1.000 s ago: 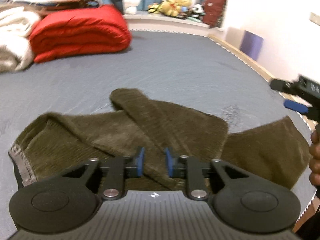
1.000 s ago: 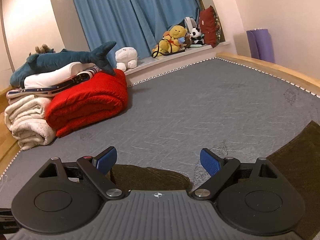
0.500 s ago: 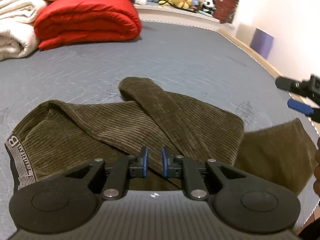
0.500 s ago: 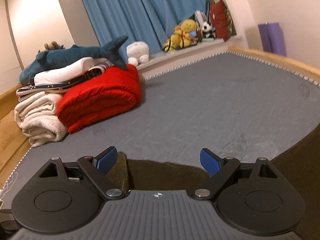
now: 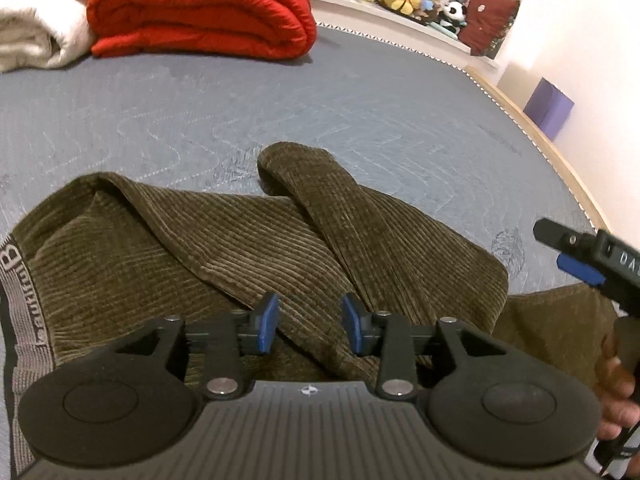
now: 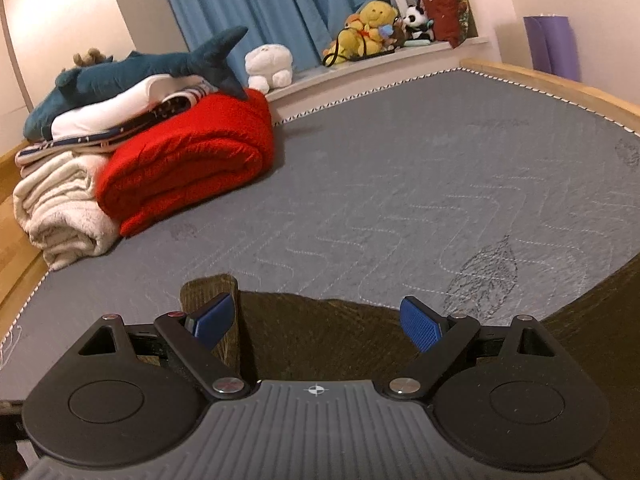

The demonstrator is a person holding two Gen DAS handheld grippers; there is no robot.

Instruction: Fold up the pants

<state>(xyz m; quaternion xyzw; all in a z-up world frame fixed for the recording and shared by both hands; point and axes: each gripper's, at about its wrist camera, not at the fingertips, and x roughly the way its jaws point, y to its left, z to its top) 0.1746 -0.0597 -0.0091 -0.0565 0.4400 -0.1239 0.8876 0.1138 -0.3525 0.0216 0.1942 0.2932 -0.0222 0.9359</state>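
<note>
Olive corduroy pants (image 5: pixel 248 248) lie crumpled on the grey mattress (image 5: pixel 280 112), one leg folded over the body, the grey waistband (image 5: pixel 16 304) at the left. My left gripper (image 5: pixel 310 326) is open just above the pants' near edge, holding nothing. My right gripper (image 6: pixel 316 320) is open over a dark part of the pants (image 6: pixel 320 340). It also shows in the left wrist view (image 5: pixel 580 256), at the right above a spread pant leg (image 5: pixel 556 328).
A folded red duvet (image 6: pixel 188 160) and cream blankets (image 6: pixel 60 208) are stacked at the mattress's far left, with a plush shark (image 6: pixel 140 72) on top. Soft toys (image 6: pixel 372 28) sit on the window ledge. A wooden bed frame (image 6: pixel 560 88) runs along the right edge.
My left gripper's jaws closed to a narrow gap half a second ago and have now opened wider. The right gripper has tilted slightly lower over the pants and stayed open.
</note>
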